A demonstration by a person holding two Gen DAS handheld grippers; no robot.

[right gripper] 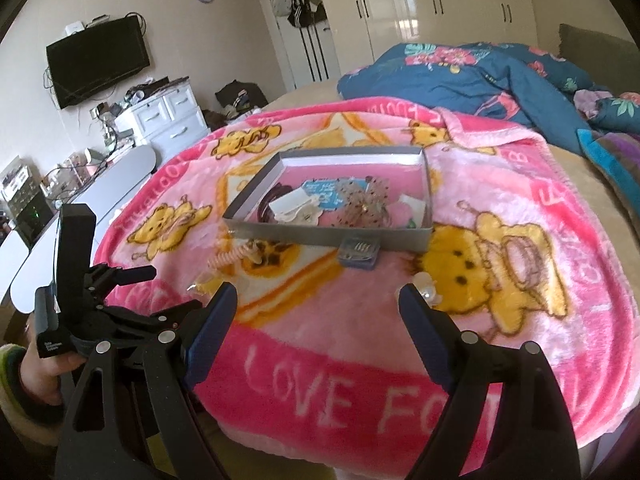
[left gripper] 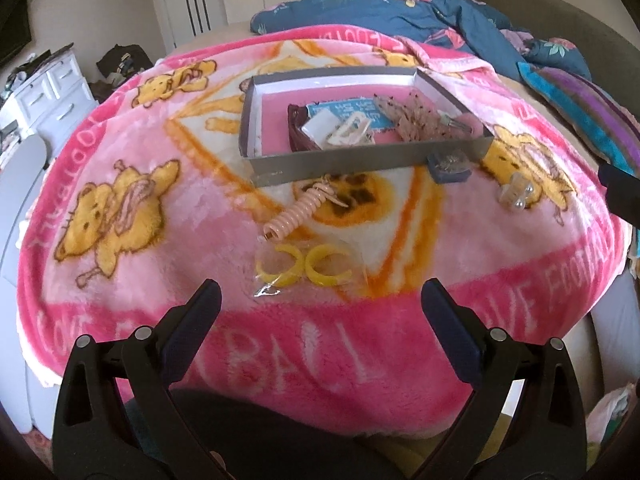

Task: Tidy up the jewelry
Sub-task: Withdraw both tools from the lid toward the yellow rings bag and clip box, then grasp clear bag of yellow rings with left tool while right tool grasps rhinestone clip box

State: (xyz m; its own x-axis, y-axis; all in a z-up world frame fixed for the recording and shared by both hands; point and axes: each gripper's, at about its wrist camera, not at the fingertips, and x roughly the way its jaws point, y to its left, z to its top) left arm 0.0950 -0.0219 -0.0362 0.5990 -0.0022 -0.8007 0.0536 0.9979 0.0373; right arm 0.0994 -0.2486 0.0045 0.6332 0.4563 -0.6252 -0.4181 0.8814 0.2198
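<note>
While both grippers hang over the near edge of the bed, the left gripper (left gripper: 320, 312) has its two fingers wide apart with nothing between them, and the right gripper (right gripper: 316, 312) also stands open and empty. Just ahead of the left fingers lies a clear plastic bag (left gripper: 306, 270) with two yellow open rings inside it. A little farther is a pale coiled hair tie (left gripper: 294, 214), shaped like a spring. To the right a pearl hair clip (left gripper: 518, 194) lies near the tip of the right gripper. Beyond these stands a shallow grey cardboard box (left gripper: 340, 162), rectangular, with white inner walls and a pink bottom. In it are a dark red band (left gripper: 298, 136), a blue printed card (left gripper: 352, 114), a white clip (left gripper: 348, 132) and a loose heap of beaded pieces (left gripper: 416, 122); its left part is bare. A small blue case (left gripper: 450, 166) touches the front wall of the box, outside it. Everything rests on a soft, fluffy pink blanket (left gripper: 160, 264) with yellow bears and white letters. Between the grippers and the box the blanket gives open room, and a blue flowered quilt (left gripper: 400, 12) is bunched behind.
</note>
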